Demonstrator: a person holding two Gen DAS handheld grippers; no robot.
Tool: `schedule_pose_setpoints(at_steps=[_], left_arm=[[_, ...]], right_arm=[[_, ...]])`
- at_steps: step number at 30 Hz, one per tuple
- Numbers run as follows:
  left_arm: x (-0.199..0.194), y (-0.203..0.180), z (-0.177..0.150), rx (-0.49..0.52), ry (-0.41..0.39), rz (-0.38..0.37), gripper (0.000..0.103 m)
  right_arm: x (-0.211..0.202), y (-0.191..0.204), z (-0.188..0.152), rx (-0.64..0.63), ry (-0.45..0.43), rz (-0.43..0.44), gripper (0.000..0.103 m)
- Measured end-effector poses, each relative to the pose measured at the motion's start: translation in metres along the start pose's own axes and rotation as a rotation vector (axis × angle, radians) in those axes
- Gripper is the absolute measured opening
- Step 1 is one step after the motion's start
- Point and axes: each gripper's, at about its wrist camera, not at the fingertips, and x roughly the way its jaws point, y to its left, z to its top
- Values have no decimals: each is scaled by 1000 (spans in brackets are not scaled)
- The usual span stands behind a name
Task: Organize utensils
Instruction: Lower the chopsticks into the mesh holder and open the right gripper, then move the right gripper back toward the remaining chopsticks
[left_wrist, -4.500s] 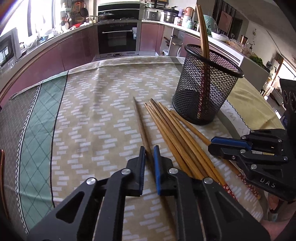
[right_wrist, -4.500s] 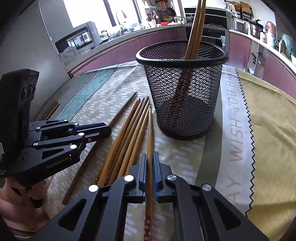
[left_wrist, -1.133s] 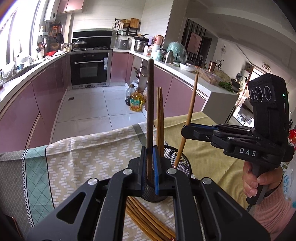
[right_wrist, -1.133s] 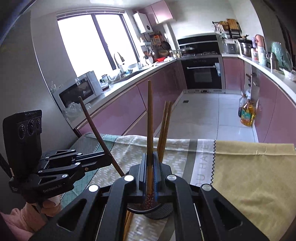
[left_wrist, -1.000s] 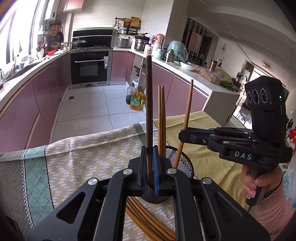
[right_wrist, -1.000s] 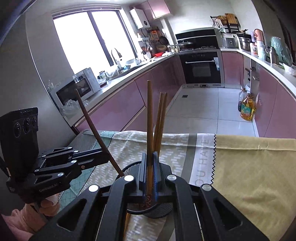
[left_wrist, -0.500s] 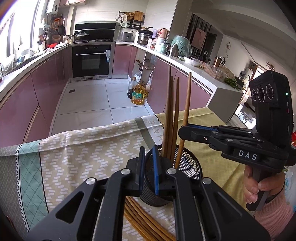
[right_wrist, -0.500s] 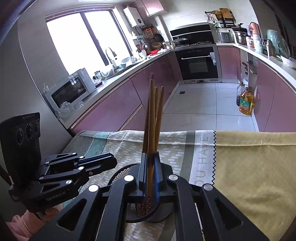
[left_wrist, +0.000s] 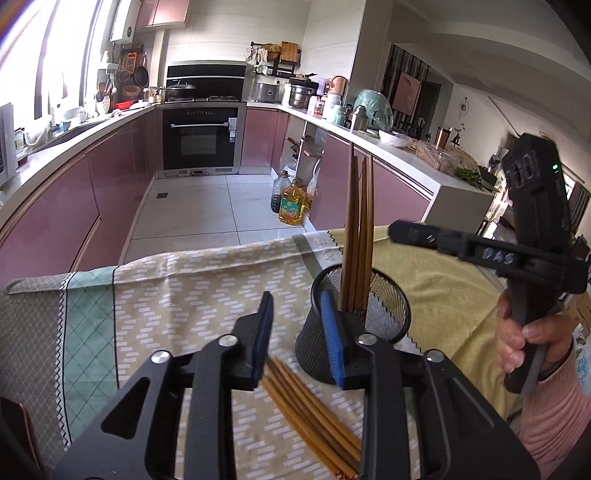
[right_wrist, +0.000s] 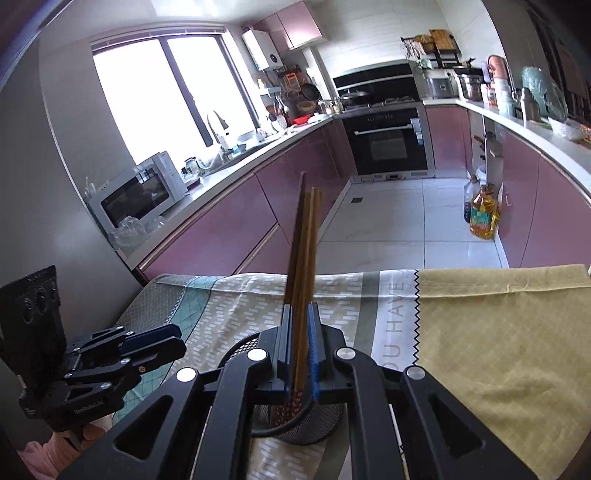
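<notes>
A black mesh holder (left_wrist: 388, 317) stands on the patterned tablecloth (left_wrist: 177, 295) with several wooden chopsticks (left_wrist: 356, 229) upright in it. Just before the holder, my left gripper (left_wrist: 295, 299) has its jaws opening, with nothing between them. More loose chopsticks (left_wrist: 306, 410) lie on the cloth under it. My right gripper (left_wrist: 393, 229) hovers beside the chopstick tops, a little apart from them. In the right wrist view its fingers (right_wrist: 300, 306) stand almost together above the holder (right_wrist: 321, 424). The upright chopsticks (right_wrist: 306, 240) show through the slit, just past the tips. The left gripper (right_wrist: 181, 343) is at lower left.
A hand (left_wrist: 528, 343) in a pink sleeve holds the right gripper at the table's right side. The far table edge (left_wrist: 221, 254) drops to a tiled kitchen floor with oil bottles (left_wrist: 291, 206). A yellow cloth (right_wrist: 498, 350) covers the right part of the table.
The left gripper let its dark chopstick fall into the holder, widened its jaws and sank toward the table. The right gripper's chopstick now stands in the holder, apart from that gripper's tips.
</notes>
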Motion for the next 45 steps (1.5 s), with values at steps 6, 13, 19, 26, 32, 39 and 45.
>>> schedule_pose_setpoints(at_steps=[6, 13, 19, 26, 32, 39, 45], left_arm=[[-7, 4, -32, 18, 53, 15, 35], [8, 5, -83, 12, 186, 7, 40], [22, -5, -104, 13, 246, -3, 40], [29, -1, -116, -21, 281, -22, 34], [25, 8, -120, -46, 280, -35, 31], [20, 17, -120, -55, 282, -27, 29], [20, 20, -117, -46, 288, -15, 24]], right_arm=[[-38, 34, -27, -140, -18, 73, 19], [-26, 48, -75, -174, 114, 110, 26], [12, 40, -113, -106, 249, 103, 26], [26, 41, -129, -74, 296, 96, 26], [32, 46, -133, -79, 309, 87, 26], [43, 56, -133, -107, 319, 54, 26], [51, 64, -134, -149, 326, -4, 26]])
